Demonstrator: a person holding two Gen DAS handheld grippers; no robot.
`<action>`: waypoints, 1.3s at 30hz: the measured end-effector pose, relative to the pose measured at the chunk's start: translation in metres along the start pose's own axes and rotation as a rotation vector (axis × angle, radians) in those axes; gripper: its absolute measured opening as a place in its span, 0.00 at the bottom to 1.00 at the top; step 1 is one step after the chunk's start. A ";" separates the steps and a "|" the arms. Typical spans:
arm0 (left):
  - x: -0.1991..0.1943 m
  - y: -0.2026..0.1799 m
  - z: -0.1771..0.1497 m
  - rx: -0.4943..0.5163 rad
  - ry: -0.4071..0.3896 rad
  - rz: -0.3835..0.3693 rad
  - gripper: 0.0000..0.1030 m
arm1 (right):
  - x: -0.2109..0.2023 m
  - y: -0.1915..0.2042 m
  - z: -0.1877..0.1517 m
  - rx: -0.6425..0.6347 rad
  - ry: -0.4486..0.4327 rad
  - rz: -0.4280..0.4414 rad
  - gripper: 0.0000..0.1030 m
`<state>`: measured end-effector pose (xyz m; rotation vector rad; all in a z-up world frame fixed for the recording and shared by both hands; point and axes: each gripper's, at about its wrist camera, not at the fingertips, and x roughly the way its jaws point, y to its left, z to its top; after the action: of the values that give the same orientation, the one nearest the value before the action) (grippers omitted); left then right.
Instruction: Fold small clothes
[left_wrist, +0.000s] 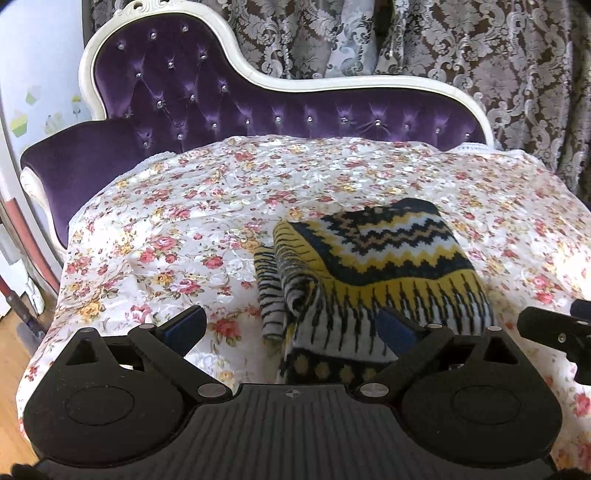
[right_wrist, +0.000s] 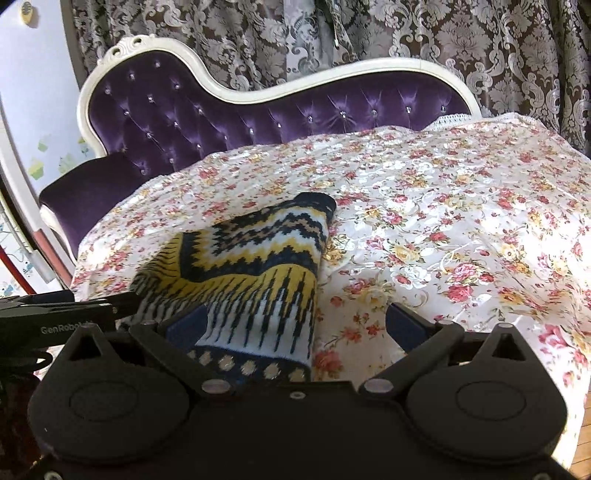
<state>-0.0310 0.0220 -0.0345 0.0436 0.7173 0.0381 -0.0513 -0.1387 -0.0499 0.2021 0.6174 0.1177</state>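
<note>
Left wrist view: the left tool (left_wrist: 291, 325) stands released, its two blue-padded fingers (left_wrist: 188, 325) spread wide and low over the floral cover (left_wrist: 207, 206). The knitted garment (left_wrist: 369, 266), patterned in yellow, navy and white zigzags, lies folded in a thick bundle on the cover, right of centre. Its near hem sits between the fingers, with the right-hand finger against or just over the cloth; contact cannot be confirmed. The right tool (left_wrist: 554, 332) enters at the right edge, beside the garment. Behind the cover rises a purple tufted backrest (left_wrist: 207, 99) with a white frame, and patterned curtains (left_wrist: 480, 55) hang beyond.

Right wrist view: the right tool (right_wrist: 295, 325) is likewise released, fingers wide apart. The garment (right_wrist: 251, 266) lies left of centre, its dotted hem close against the left-hand finger (right_wrist: 184, 328); nothing is gripped. The left tool (right_wrist: 55, 317) shows at the left edge, beside the garment.
</note>
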 end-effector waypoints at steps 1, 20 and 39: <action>-0.002 -0.001 -0.002 0.001 0.002 -0.002 0.97 | -0.003 0.001 -0.001 -0.007 -0.003 -0.002 0.99; -0.015 -0.001 -0.032 -0.013 0.088 -0.034 0.97 | -0.014 0.009 -0.022 -0.017 0.045 0.041 0.99; -0.008 0.002 -0.035 -0.042 0.124 -0.038 0.97 | -0.005 0.009 -0.023 -0.003 0.082 0.047 0.99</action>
<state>-0.0606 0.0241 -0.0555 -0.0129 0.8414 0.0202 -0.0696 -0.1277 -0.0635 0.2096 0.6941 0.1732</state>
